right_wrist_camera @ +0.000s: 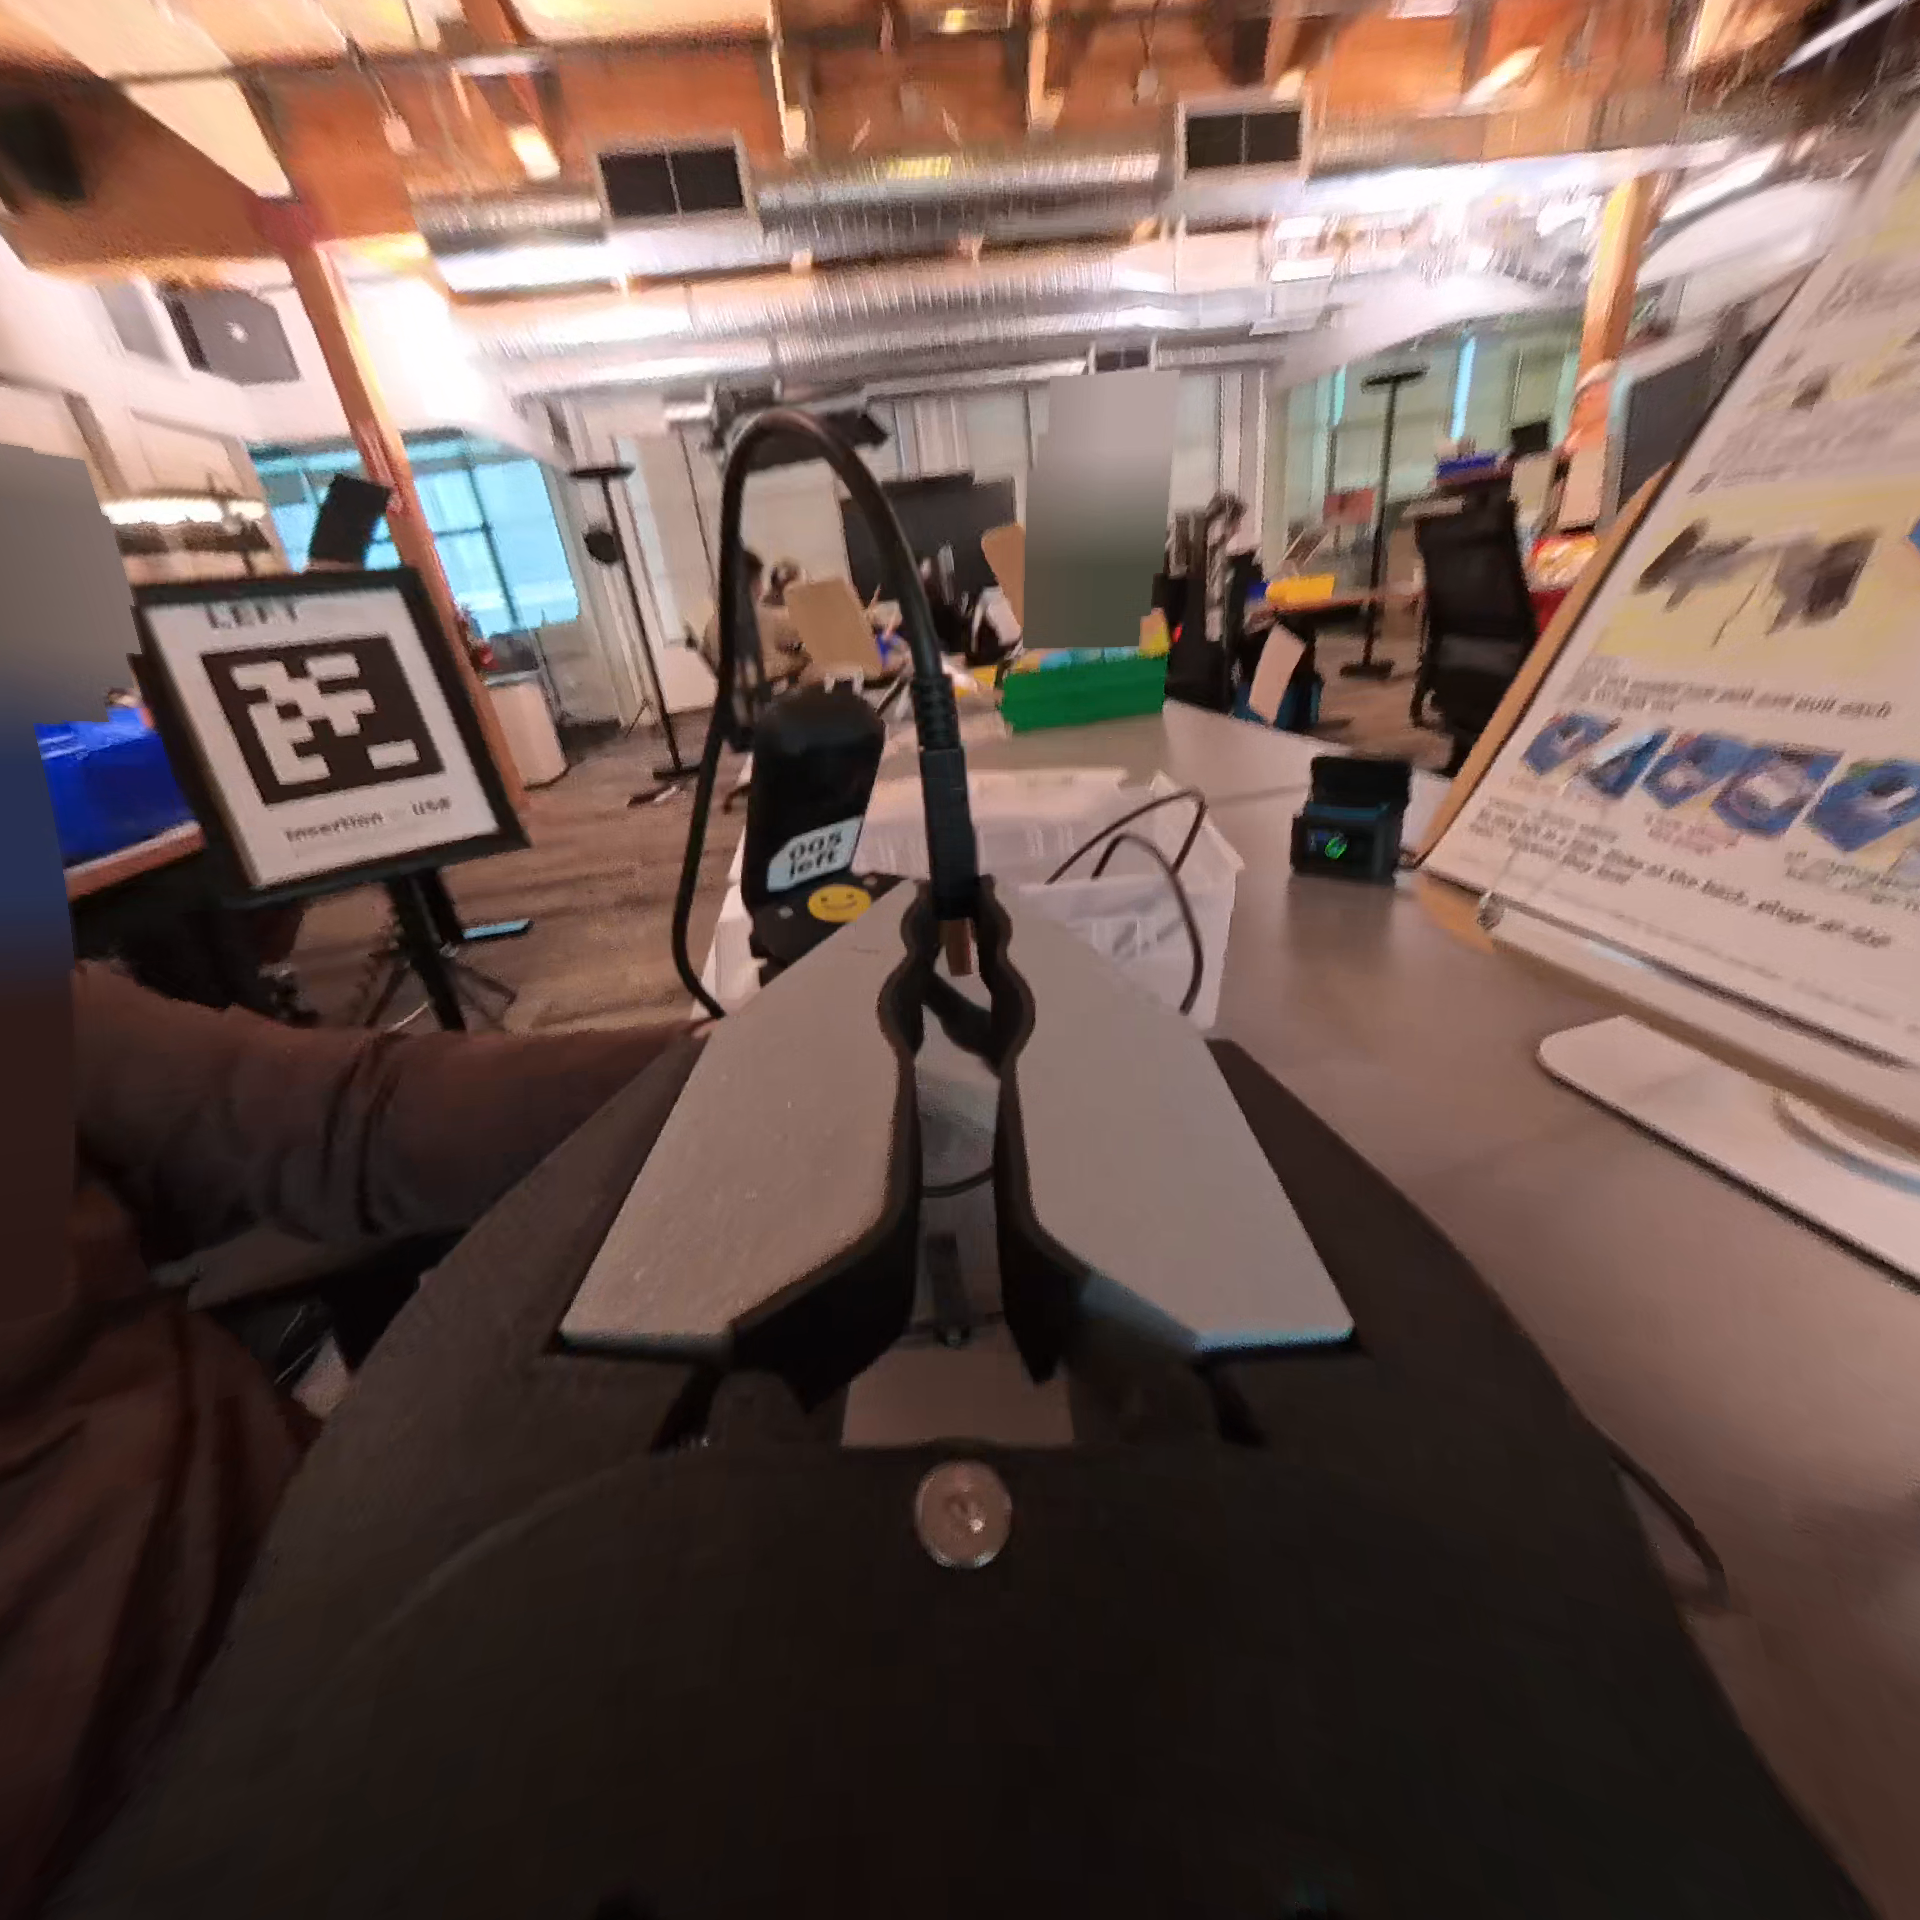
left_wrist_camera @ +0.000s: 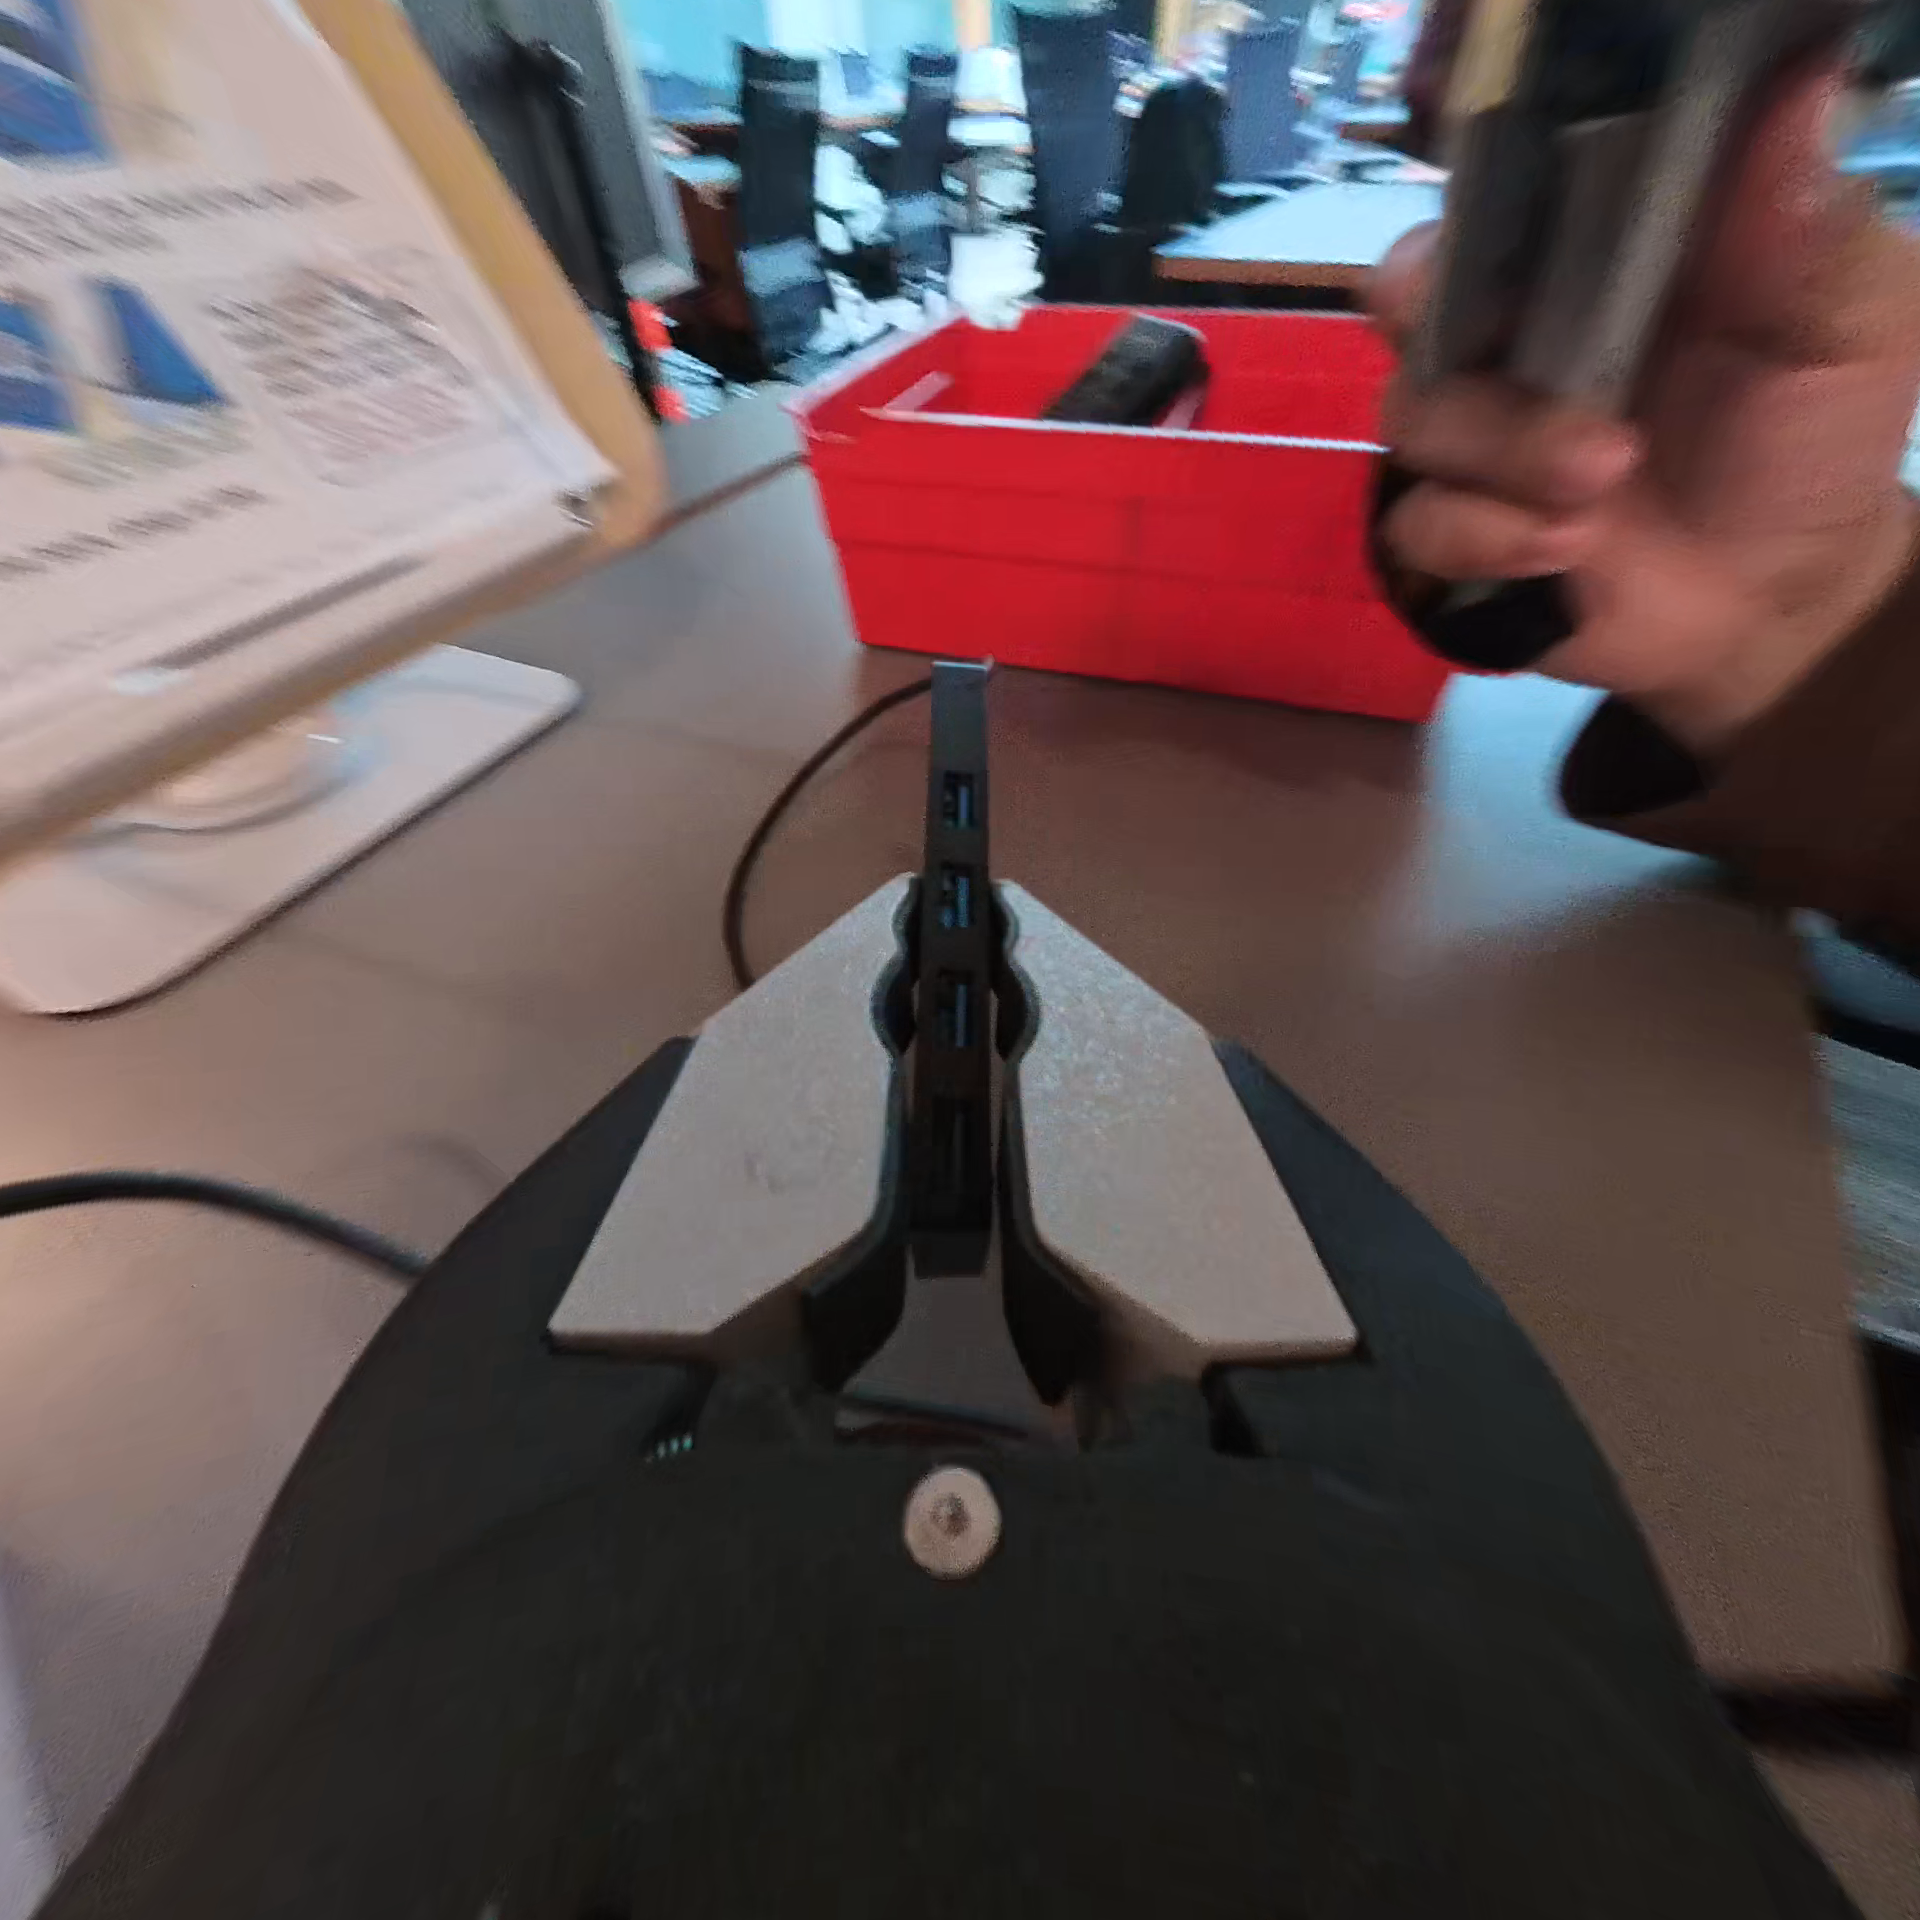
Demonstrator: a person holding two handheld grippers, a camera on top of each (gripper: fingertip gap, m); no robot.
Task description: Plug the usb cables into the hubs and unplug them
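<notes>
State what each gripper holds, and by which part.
Left gripper clamps the USB hub across its rear half. Right gripper pinches the USB cable by its plug.

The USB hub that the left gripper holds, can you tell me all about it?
The USB hub is a thin black bar, plastic by its look, standing on edge. Blue ports run in a row along its narrow upper side. The left gripper is shut on it, the fingers pressing both flat sides. Its far end sticks out past the fingertips above the brown table. All its visible ports are empty.
</notes>
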